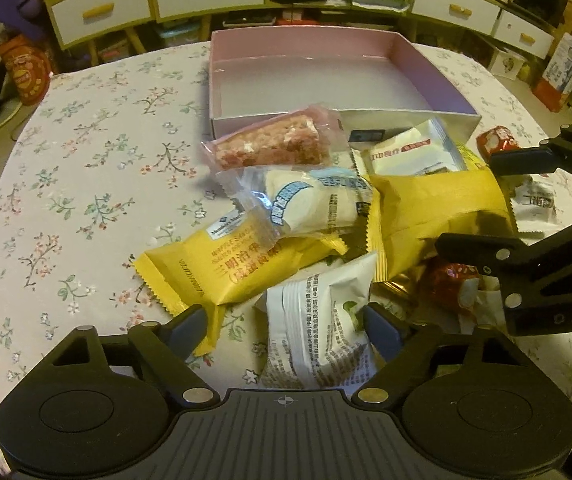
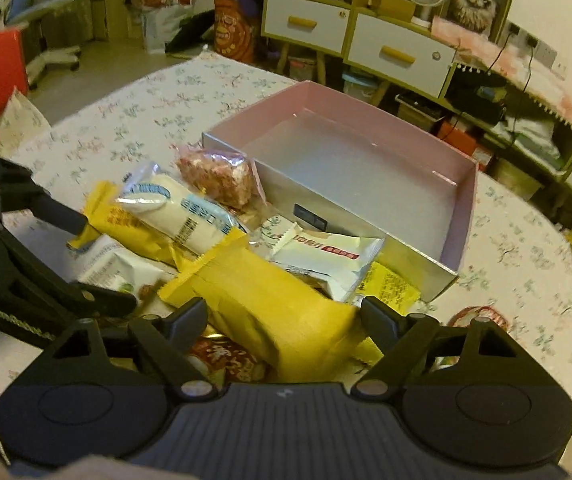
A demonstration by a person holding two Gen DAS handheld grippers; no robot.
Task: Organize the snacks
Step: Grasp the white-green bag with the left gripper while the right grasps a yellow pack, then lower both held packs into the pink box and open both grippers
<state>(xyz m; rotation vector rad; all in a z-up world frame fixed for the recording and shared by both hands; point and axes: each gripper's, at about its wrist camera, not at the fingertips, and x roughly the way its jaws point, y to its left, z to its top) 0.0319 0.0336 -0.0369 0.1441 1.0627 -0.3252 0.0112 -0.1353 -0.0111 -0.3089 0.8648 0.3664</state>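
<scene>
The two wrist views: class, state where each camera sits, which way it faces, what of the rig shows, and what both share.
Left wrist: on the left gripper, angled down at a white packet; the right gripper enters from the right.
Right wrist: on the right gripper, angled down at a yellow packet; the left gripper enters from the left.
Shared: the snack pile, pink box, floral tablecloth.
</scene>
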